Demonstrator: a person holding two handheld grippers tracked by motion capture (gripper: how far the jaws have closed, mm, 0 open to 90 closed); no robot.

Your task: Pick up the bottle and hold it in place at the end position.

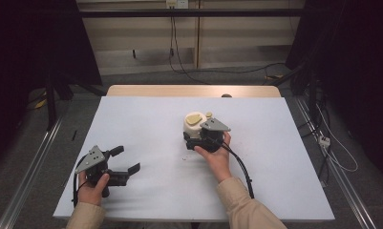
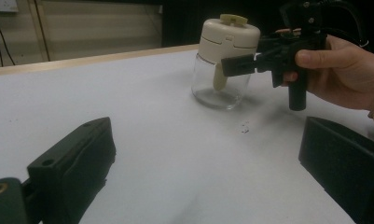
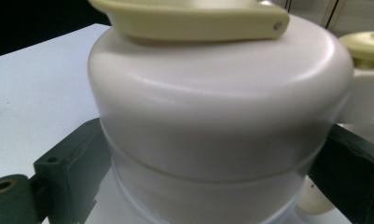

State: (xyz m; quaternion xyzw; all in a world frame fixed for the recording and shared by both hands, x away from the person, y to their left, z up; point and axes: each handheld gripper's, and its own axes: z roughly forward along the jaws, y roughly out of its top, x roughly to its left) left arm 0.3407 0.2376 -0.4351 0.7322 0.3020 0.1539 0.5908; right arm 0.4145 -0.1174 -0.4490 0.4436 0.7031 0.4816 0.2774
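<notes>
The right gripper (image 1: 193, 136) clamps a clear round glass jar (image 2: 220, 84) at its smooth cream plastic lid (image 3: 217, 98), while the left gripper (image 1: 128, 161) gapes empty.

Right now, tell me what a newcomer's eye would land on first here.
First, the glass jar with its cream lid, standing mid-table on the white table with the right gripper closed around it at the lid's lower edge. Next, the left gripper, open and holding nothing, near the table's front left. A few dark crumbs lie just in front of the jar.
</notes>
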